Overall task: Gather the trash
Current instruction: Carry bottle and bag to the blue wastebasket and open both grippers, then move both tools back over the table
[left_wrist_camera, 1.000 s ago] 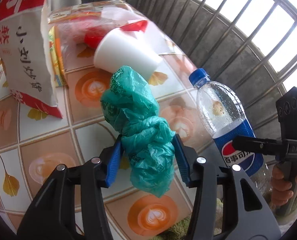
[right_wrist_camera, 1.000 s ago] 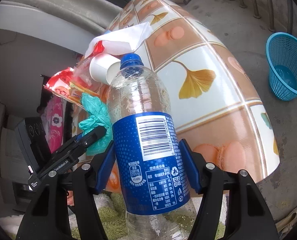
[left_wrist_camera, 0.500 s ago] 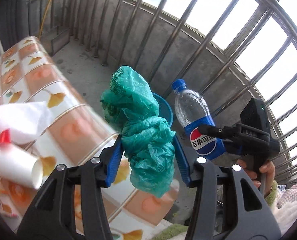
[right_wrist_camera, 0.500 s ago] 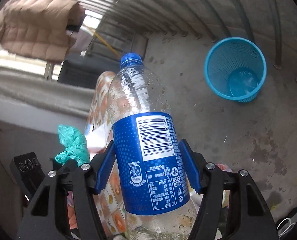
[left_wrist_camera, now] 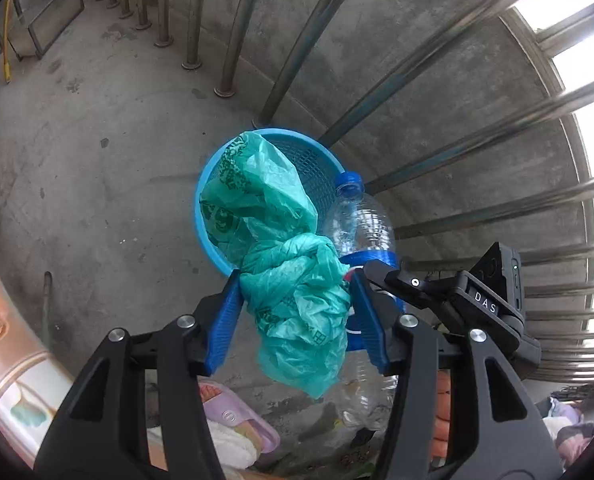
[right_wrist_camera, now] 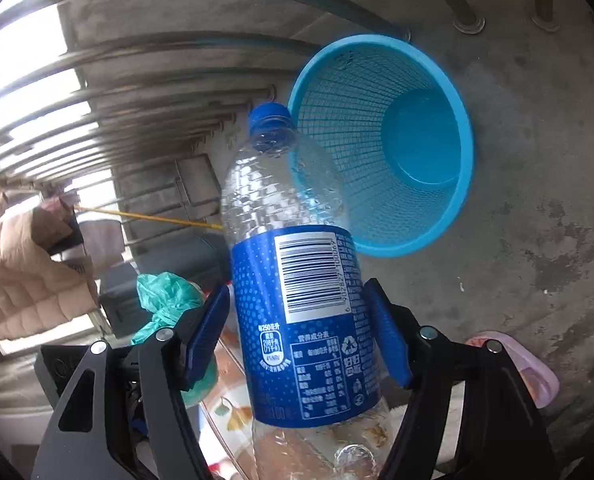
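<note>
L gripper (left_wrist_camera: 295, 320): black frame, ribbed blue pads, steel screw heads. Jaws opening. Green plastic bag (left_wrist_camera: 285, 264) between pads — thin crinkled film, knotted/twisted in middle, dark print on it. L pad looks to touch the film at its tip; R pad shows a thin gap. So: grip slackened, bag no longer squeezed. Bag hangs directly over the blue basket (left_wrist_camera: 211, 184), covers approx. half its mouth in L view.

R gripper (right_wrist_camera: 299, 330): same build. Jaws opening. Bottle (right_wrist_camera: 297, 280) between pads, gap visible both sides, pads not pressing → released. Bottle: clear PET, dimpled shoulder, blue screw cap, glossy blue label w/ barcode + nutrition table. Tilted, cap end toward the basket rim. Base cut off at frame bottom.

Basket: round, tapered, blue plastic, open mesh wall, solid bottom, thick rolled rim. Inside bare in R view. Stands on concrete floor (left_wrist_camera: 97, 128) — rough, grey, stained — right by metal railing bars (left_wrist_camera: 437, 128), smooth tubes, motion-blurred.

Hard to make out:
- R gripper in L view largely behind bag + own body; "DAS" on it legible.
- Bag in R view only a scrap past L pad.
- Tiled tabletop (left_wrist_camera: 1, 320) just a curved sliver at frame edge, blurred.
- Pink slipper (left_wrist_camera: 237, 420) partly behind gripper frame.
- Beige quilted jacket (right_wrist_camera: 17, 272) far L in R view, cut off.
</note>
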A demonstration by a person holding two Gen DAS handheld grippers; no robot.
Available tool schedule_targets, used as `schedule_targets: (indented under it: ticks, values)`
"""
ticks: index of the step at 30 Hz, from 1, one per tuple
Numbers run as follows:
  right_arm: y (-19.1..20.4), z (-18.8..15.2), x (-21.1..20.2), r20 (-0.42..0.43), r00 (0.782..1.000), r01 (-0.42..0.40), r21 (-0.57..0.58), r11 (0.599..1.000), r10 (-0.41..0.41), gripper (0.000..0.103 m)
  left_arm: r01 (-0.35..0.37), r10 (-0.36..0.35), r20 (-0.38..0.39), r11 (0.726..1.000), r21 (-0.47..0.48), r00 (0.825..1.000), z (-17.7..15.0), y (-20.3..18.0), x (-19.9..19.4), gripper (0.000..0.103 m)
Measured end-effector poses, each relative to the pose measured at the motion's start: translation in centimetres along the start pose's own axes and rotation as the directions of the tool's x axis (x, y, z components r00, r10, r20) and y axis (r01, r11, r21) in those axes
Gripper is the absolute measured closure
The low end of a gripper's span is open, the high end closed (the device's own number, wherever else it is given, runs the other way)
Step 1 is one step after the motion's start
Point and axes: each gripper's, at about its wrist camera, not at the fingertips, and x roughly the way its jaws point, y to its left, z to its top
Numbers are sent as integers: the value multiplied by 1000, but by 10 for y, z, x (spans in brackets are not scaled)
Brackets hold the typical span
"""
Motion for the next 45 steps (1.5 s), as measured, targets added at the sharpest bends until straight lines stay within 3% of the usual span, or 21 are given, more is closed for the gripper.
schedule_targets:
  ticks: [2,7,14,18,21,23,26,29,32,34,36,38,41,43,45]
  values:
    - [-10,16,6,48,999,2,50,999,-5,28,3,-3,28,1000,-12,1000,3,1,9,33]
    - [-17,30,0,103,995,-7,50,999,2,26,12,-14,75,1000,21,997,-2,-6,6,30]
    - [12,-2,-39,211,977,65,-113,991,-40,26,62,-78,172,994,96,982,-21,-12,-33,25]
    - [48,-33,-65,310,946,179,-255,950,-95,26,66,-101,220,985,160,970,-42,-20,-70,24]
    - [80,-64,-83,400,909,279,-369,887,-119,18,67,-121,260,976,208,958,-68,-26,-109,24]
    - [104,-90,-94,467,877,346,-455,821,-111,14,74,-136,285,973,217,949,-86,-27,-136,24]
    - [137,-135,-105,554,829,442,-571,692,-73,7,59,-136,345,973,223,929,-121,-21,-178,24]
    - [165,-183,-105,594,804,504,-672,543,-11,6,14,-110,419,974,225,901,-163,-9,-219,24]
    - [189,-226,-97,563,825,499,-764,409,44,6,-46,-58,503,981,191,862,-210,10,-255,24]
    - [201,-253,-92,502,861,450,-825,341,79,6,-85,-8,551,986,143,835,-243,29,-277,21]
    - [212,-273,-87,420,903,380,-878,292,88,6,-149,75,603,986,74,794,-277,50,-294,20]
    - [220,-293,-79,310,947,278,-924,264,86,6,-212,157,634,977,12,757,-305,70,-305,20]
    - [228,-321,-55,128,991,117,-962,245,29,6,-282,259,659,957,-73,706,-347,97,-313,20]
    - [228,-340,-32,7,1000,13,-971,237,-27,6,-316,296,673,944,-97,678,-375,111,-314,20]
    - [227,-363,-6,-89,992,-67,-973,220,-92,6,-342,331,672,932,-122,662,-397,122,-311,20]
